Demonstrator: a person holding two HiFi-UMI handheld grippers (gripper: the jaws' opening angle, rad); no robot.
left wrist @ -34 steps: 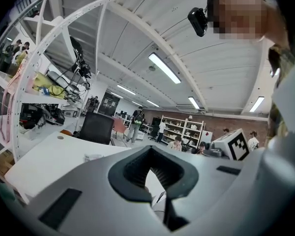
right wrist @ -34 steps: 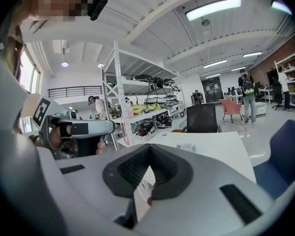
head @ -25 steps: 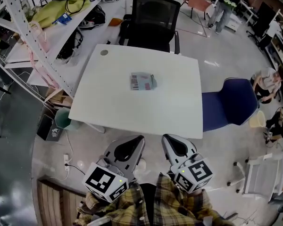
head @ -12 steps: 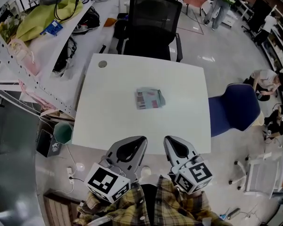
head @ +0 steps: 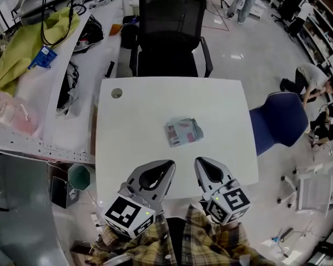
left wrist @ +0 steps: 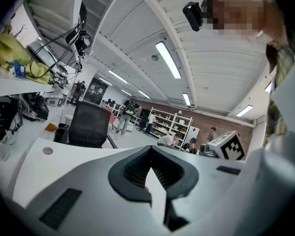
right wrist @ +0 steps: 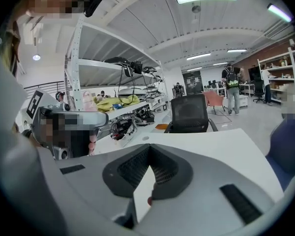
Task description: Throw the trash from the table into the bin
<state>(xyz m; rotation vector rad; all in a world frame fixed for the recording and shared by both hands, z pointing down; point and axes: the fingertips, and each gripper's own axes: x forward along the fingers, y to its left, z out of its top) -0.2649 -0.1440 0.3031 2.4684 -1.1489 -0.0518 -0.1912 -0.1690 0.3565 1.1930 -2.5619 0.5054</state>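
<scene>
Left tool (head: 161, 169): jaws were pressed together, empty, over the surface's (head: 127, 126) near edge.
Right tool (head: 206, 168): likewise together, empty.
Trash (head: 183, 132): lay mid-surface, apart from both.

Crumpled wrapper (head: 183, 132) sits about mid table (head: 133, 143), with the left hand-held gripper (head: 165, 166) and right hand-held gripper (head: 202, 163) side by side over its near edge, black chair (head: 172, 32) at the far side, blue chair (head: 277, 121) off right.

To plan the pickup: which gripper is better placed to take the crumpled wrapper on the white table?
Probably left. The left gripper and right gripper lie about equally near the crumpled grey-pink wrapper, both shut, but the green bin stands on the floor left of the white table.
</scene>
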